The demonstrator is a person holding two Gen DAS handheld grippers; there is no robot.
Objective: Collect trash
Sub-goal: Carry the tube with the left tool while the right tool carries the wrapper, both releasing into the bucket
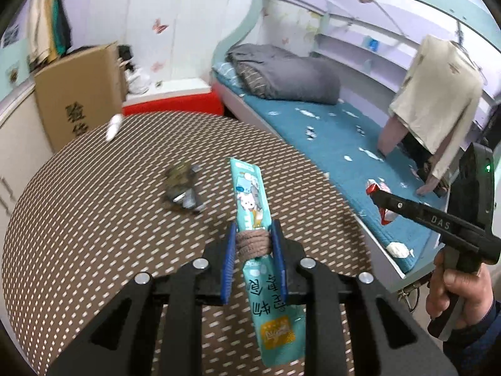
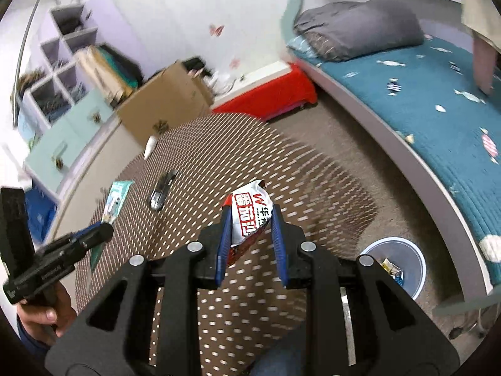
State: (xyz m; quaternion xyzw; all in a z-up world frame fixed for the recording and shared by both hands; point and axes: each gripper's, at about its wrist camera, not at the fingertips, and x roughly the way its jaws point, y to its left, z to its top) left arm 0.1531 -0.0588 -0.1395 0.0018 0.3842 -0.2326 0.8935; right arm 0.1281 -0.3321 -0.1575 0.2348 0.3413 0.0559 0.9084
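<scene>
My left gripper point(image 1: 254, 235) is shut on a long teal snack wrapper point(image 1: 250, 197) with a brown band wound around it, held up above the round table point(image 1: 78, 203). My right gripper point(image 2: 250, 216) is shut on a crumpled red and white packet point(image 2: 249, 210); the left wrist view shows that packet point(image 1: 383, 214) in the right gripper point(image 1: 375, 194) over the bed's edge. A dark crumpled wrapper point(image 1: 183, 191) point(image 2: 161, 191) and a small white scrap point(image 1: 112, 127) point(image 2: 151, 145) lie on the table. In the right wrist view the left gripper point(image 2: 105, 228) carries the teal wrapper point(image 2: 117, 195).
A pale blue bin point(image 2: 413, 277) with some trash inside stands on the carpet at lower right, between the table and the bed point(image 2: 438, 119). A cardboard box point(image 1: 78, 94), a red low box point(image 1: 175, 105) and a cabinet point(image 2: 72, 138) stand beyond the table's far edge.
</scene>
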